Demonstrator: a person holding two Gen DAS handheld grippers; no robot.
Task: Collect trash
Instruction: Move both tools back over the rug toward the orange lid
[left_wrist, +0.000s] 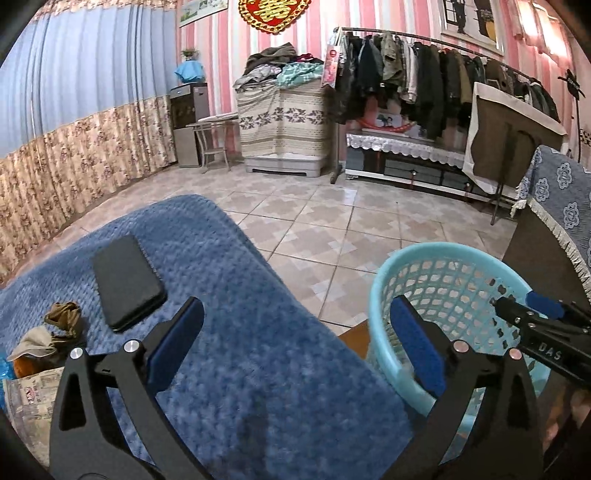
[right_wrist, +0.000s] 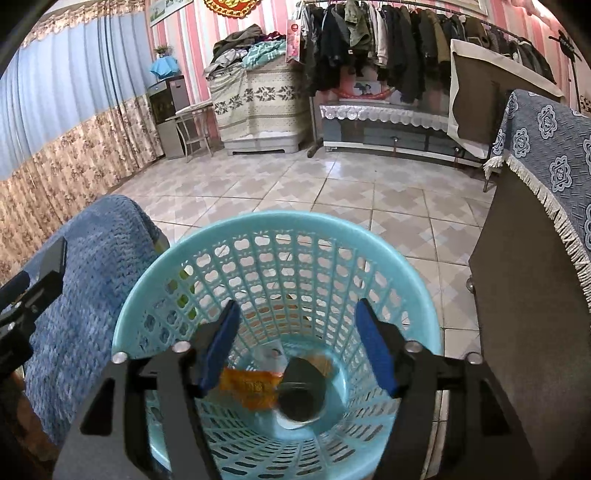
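A light-blue mesh basket (right_wrist: 417, 328) stands on the floor beside a seat covered by a blue blanket (left_wrist: 258, 350). My right gripper (right_wrist: 298, 306) hangs open over the basket's mouth, with nothing between its pads. Down inside lie an orange wrapper (right_wrist: 251, 387), a white wrapper (right_wrist: 273, 354) and a dark round thing (right_wrist: 301, 398) that is blurred. My left gripper (left_wrist: 295, 306) is open wide above the blanket and holds nothing. Crumpled brown trash (left_wrist: 64, 317) and a printed plastic bag (left_wrist: 33, 398) lie at the blanket's left. The basket (left_wrist: 384, 280) sits to the left gripper's right.
A black phone (left_wrist: 125, 282) rests on the blanket near the trash. A dark cabinet with a fringed blue cover (right_wrist: 535, 295) stands right of the basket. Tiled floor (right_wrist: 332, 192) stretches to a clothes rack (left_wrist: 424, 74), a covered chest and a small stool.
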